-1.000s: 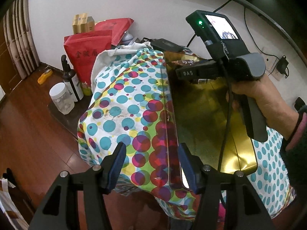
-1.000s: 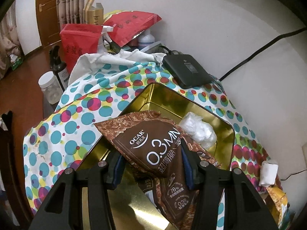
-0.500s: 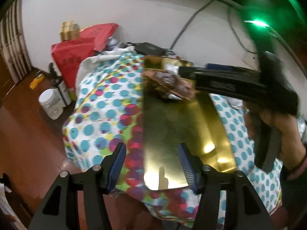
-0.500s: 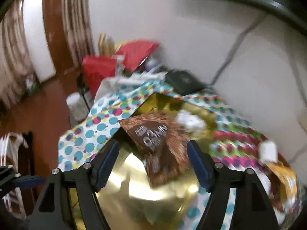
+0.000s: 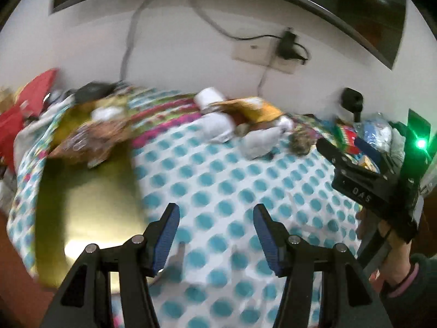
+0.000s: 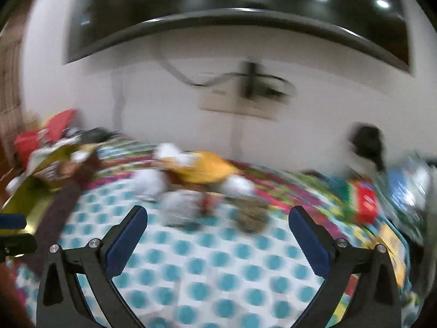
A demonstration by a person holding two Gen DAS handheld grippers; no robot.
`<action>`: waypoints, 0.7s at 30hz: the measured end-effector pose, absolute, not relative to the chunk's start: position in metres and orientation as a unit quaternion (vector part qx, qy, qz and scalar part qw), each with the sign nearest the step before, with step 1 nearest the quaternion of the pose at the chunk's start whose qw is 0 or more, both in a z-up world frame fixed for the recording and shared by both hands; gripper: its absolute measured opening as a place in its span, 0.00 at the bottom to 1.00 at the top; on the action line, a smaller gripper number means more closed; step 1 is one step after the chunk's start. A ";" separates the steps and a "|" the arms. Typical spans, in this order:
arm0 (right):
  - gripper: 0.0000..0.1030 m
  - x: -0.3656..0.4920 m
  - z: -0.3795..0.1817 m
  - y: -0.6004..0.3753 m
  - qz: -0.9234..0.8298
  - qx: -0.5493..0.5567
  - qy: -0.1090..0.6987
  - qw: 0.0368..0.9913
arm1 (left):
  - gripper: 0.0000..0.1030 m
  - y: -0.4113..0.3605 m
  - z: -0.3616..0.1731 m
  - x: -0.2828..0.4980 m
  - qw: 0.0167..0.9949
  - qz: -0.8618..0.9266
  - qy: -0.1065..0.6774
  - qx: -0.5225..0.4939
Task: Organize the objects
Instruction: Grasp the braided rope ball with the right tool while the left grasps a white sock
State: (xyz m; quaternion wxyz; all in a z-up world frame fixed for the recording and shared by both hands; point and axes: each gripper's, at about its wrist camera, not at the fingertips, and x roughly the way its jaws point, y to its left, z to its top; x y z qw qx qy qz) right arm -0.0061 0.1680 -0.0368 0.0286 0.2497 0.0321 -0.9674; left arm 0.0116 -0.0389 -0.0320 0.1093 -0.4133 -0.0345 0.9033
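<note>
At far left the gold tin lies on the dotted desk, the brown snack packet resting in it. The left claw hangs parted and empty over the cloth. Rightward, the right claw has just been opening; its jaws stand wide with nothing between them, facing a blurred yellow bag.
</note>
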 end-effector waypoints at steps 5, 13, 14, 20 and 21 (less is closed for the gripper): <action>1.00 -0.020 -0.057 0.211 -0.965 0.261 -0.005 0.012 | 0.56 0.006 -0.044 -0.025 0.114 0.915 0.010 -0.386; 1.00 -0.053 -0.080 0.222 -0.954 0.299 -0.010 0.029 | 0.56 0.036 -0.080 -0.086 0.139 0.900 0.019 -0.413; 1.00 -0.058 -0.082 0.222 -0.951 0.306 -0.011 0.032 | 0.56 0.038 -0.082 -0.092 0.141 0.899 0.021 -0.413; 0.94 -0.096 -0.098 0.221 -0.931 0.361 -0.011 0.057 | 0.56 0.050 -0.092 -0.116 0.162 0.894 0.027 -0.416; 0.93 -0.102 -0.100 0.220 -0.927 0.370 -0.010 0.059 | 0.56 0.053 -0.094 -0.118 0.170 0.893 0.031 -0.415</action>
